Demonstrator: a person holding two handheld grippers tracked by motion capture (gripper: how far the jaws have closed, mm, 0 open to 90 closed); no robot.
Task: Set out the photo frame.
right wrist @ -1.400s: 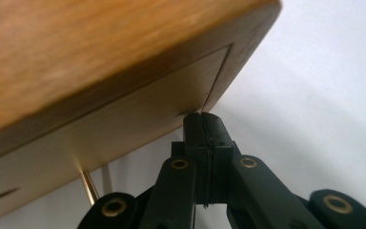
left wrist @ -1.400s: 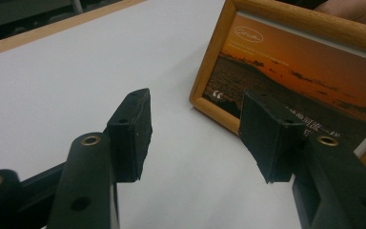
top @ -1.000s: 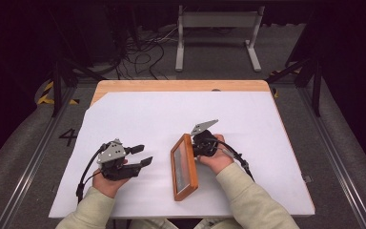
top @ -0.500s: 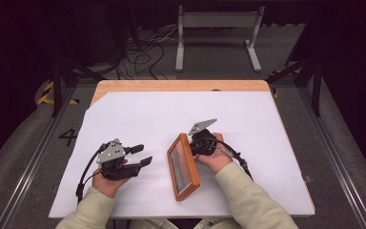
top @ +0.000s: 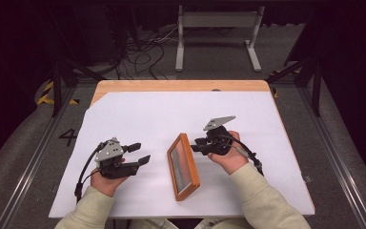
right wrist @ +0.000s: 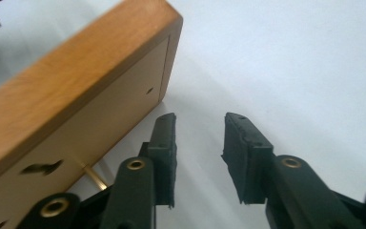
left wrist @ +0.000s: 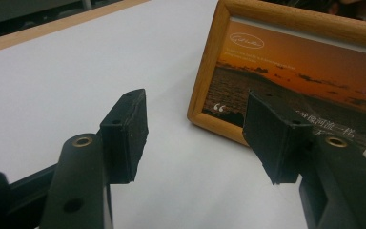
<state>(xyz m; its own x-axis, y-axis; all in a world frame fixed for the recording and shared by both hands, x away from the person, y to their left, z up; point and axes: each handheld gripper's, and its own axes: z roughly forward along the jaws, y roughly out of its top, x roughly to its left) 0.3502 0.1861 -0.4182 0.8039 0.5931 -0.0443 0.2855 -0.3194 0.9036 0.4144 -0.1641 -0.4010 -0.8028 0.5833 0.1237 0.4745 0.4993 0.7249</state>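
The right gripper [top: 196,146] is held just beside the back of the wooden picture frame [top: 183,166], its jaws parted with nothing but white table between them; they have just been opening. In the right gripper view the right gripper [right wrist: 199,148] is seen with its pads clear of the picture frame [right wrist: 71,95], whose pale backing board and thick wooden edge rise to the left of the left-hand jaw, near it but not touching. A small brass stay is seen at the foot of the backing, close to that jaw.

The left gripper [top: 140,153] is held farther off, on the glazed side of the frame, and is pointed towards it. In the left gripper view the left gripper [left wrist: 198,136] is seen with its jaws spread wide and nothing between them, while the frame [left wrist: 205,76] stands ahead and to the right of the tips, apart from both.

The frame is stood upright on its long edge on the white table top [top: 152,114], between the two grippers. A warm orange-brown wood surround is shown, and behind the glass a sunset print over dark water with small white lettering.
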